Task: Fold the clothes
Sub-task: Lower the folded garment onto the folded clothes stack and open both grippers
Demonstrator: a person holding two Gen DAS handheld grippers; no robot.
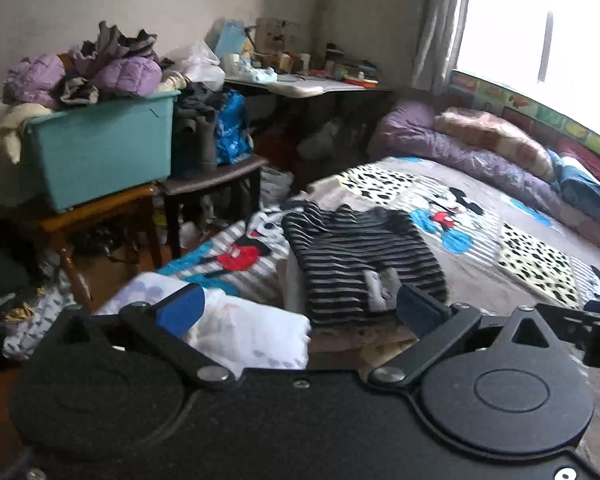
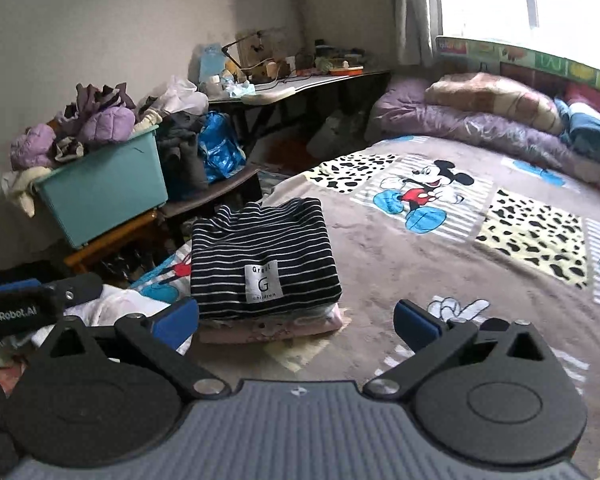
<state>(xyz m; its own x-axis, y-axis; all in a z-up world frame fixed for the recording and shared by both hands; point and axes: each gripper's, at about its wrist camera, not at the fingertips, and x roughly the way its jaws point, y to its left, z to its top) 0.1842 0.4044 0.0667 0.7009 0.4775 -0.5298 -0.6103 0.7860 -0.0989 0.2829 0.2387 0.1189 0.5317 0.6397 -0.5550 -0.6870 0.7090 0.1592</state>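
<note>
Striped top [image 2: 264, 256] lies folded square atop a small stack, just ahead of both tongs. Left gripper [image 1: 300, 308] and right gripper [image 2: 296, 320] gape, released, holding nothing. Heaped clothes in the teal bin [image 2: 104, 196] apparently remain unfolded.

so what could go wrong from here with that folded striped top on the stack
1. The striped top sits on a small stack of folded clothes near the edge of the bed; a nudge could tip it toward the floor.
2. The white garment lies right beside the stack, so pulling it might drag the stack askew.
3. Both grippers, left and right, are open and close by, and could snag the fold.
</note>
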